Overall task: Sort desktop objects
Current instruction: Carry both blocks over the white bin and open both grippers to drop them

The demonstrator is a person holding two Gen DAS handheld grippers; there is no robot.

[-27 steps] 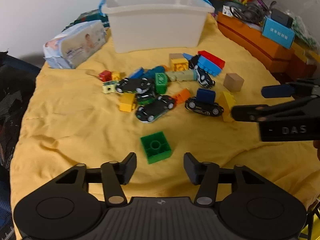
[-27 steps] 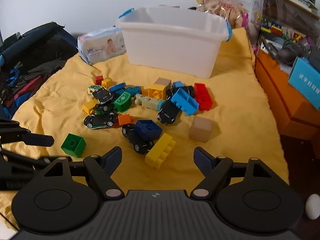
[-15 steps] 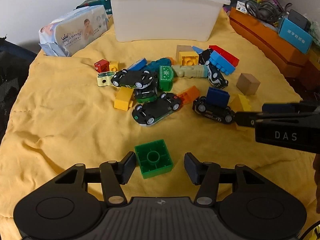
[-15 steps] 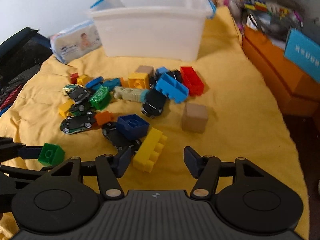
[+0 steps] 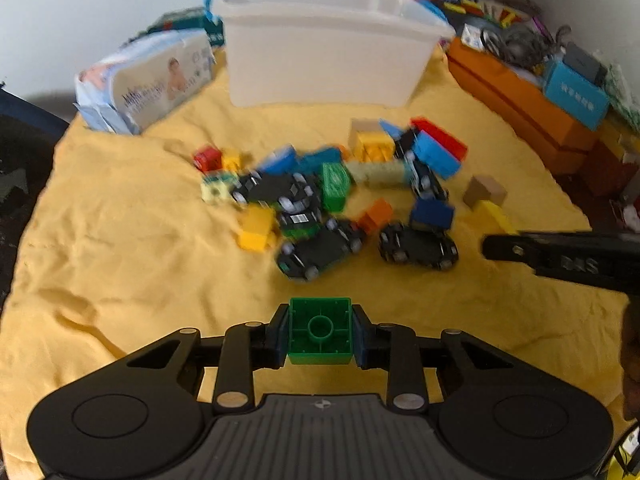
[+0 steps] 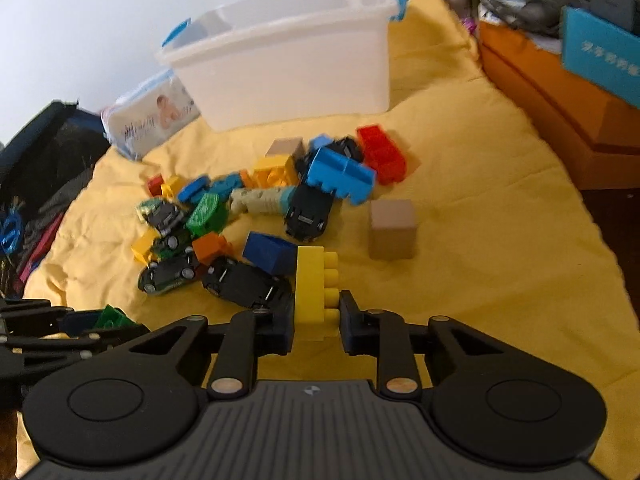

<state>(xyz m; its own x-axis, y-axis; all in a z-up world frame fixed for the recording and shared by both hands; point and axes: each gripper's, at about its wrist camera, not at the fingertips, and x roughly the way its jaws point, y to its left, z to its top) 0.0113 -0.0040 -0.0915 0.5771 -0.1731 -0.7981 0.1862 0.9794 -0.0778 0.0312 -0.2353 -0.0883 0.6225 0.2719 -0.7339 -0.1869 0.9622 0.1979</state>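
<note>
Covering the whole work surface is a wrinkled yellow cloth (image 5: pixel 120 248), with a pale wall behind it and orange boxes (image 6: pixel 552 92) stacked with clutter off to the right of both grippers. Straight ahead of each gripper, past a blurred heap of plastic bricks and black toy cars (image 5: pixel 320 248), stands a white translucent plastic storage bin (image 5: pixel 328 52), and a soft pack of baby wipes (image 5: pixel 148 80) lies to its left. Only the right wrist view looks down into the bin's open top and takes in a dark mesh bag (image 6: pixel 44 168) at the far left edge; only the left wrist view shows a cardboard-brown cube (image 5: pixel 484 190) lying just beyond a yellow piece near the other tool's tip. The left gripper (image 5: pixel 320 334) is clamped on a square green plastic brick (image 5: pixel 320 330), hollow underside facing the camera with one round tube in the middle, both pads pressed flat against its sides. The right gripper (image 6: pixel 316 320) is narrowed onto a long yellow studded plastic brick (image 6: pixel 314 292) standing on end, studs facing right, touching a black car on its left.
</note>
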